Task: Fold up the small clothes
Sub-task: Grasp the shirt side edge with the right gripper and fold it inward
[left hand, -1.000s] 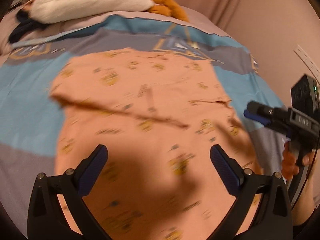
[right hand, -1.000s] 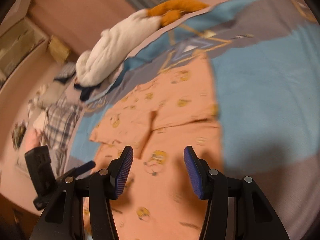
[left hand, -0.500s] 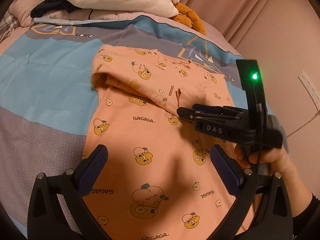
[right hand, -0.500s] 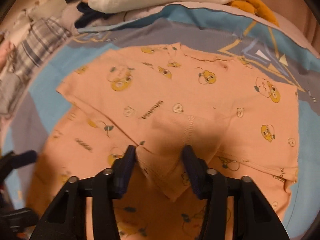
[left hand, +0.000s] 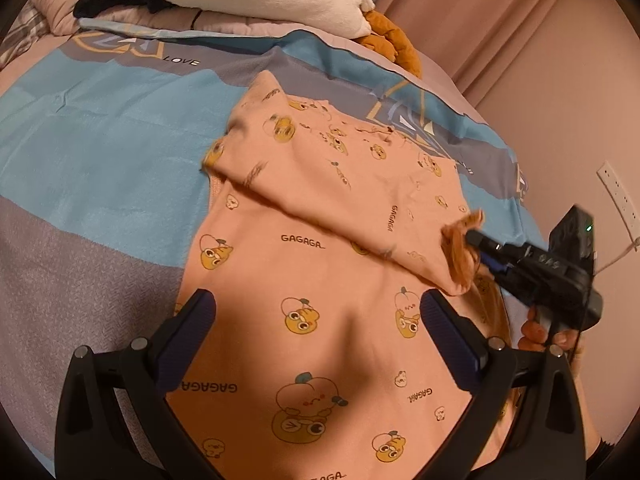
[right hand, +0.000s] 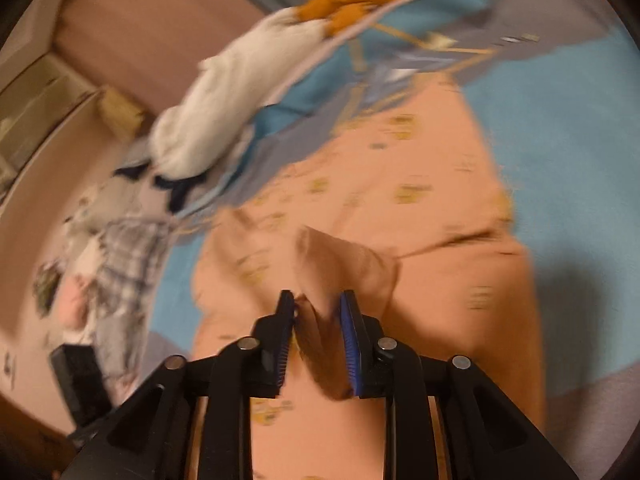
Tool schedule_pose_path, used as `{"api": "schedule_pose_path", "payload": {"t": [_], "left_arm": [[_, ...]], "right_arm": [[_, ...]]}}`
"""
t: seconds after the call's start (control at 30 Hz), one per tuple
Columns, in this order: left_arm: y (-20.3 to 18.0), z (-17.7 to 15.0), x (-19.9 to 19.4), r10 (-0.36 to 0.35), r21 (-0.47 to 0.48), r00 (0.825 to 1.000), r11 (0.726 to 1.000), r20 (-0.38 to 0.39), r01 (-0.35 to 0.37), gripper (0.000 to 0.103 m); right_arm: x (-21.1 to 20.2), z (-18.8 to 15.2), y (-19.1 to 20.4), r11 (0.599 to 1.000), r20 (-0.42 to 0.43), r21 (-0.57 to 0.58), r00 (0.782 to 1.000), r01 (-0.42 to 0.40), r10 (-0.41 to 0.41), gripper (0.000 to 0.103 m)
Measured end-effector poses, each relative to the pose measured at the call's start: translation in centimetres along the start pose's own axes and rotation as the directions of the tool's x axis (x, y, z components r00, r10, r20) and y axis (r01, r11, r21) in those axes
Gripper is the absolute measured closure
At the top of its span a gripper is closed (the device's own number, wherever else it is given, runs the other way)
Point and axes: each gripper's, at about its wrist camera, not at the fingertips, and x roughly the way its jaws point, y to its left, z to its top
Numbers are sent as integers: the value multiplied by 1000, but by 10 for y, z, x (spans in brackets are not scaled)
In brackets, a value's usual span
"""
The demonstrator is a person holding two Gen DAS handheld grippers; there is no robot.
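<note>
Left wrist view alone shows printed "GAGAGA" – peach shirt [left hand: 320, 264].

"GAGAGA" is printed repeatedly across the peach garment [left hand: 320, 280], near and far, and "LOVE" stands on the blue-and-grey bedspread [left hand: 100, 140] at far left.

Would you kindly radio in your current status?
Right gripper closing on sleeve cuff. Left gripper open over pink shirt. Nothing in the way.
</note>
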Motion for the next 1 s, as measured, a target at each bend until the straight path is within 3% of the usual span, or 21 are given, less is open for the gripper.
{"api": "schedule_pose_path", "payload": {"t": [0.13, 0.23, 0.3, 0.33, 0.37, 0.4, 0.5, 0.6, 0.7, 0.87, 1.0], "left_arm": [[7, 7, -6, 14, -10, 1000, 1000, 19, -14, 1], [13, 23, -11, 13, -23, 999, 1000, 44, -12, 1], [11, 40, -11, 8, -9, 998, 1000, 62, -7, 1], [11, 49, -11, 7, -14, 998, 1000, 70, -6, 1], [12, 55, -12, 3, -29, 997, 1000, 78, -1, 1], [15, 62, -14, -9, -54, 996, 998, 93, 14, 1], [28, 69, -26, -31, -122, 988, 991, 150, 50, 1], [50, 61, -41, -8, -184, 984, 982, 178, 42, 1], [75, 49, -58, 37, -235, 982, 972, 187, 8, 1], [106, 28, -92, 116, -287, 971, 956, 209, -52, 1], [115, 18, -108, 134, -293, 967, 954, 216, -66, 1]], "right_arm": [[0, 0, -2, 1000, -29, 10, 999, 17, -16, 80], [-1, -1, -2, 999, -54, 48, 998, 17, -15, 66], [7, 3, -3, 998, -63, 30, 997, 54, -52, 65], [11, 5, -1, 994, -78, 0, 991, 109, -109, 66], [17, 9, 1, 987, -105, -20, 982, 159, -160, 82], [21, 12, 3, 986, -124, -25, 978, 165, -167, 88], [32, 32, 31, 987, -150, -76, 977, 144, -155, 88], [42, 61, 86, 990, -150, -138, 987, 36, -57, 88], [58, 87, 166, 969, -167, -237, 985, -74, 34, 88], [77, 96, 317, 876, -216, -413, 961, -250, 172, 88], [79, 86, 370, 825, -227, -473, 947, -311, 227, 88]]}}
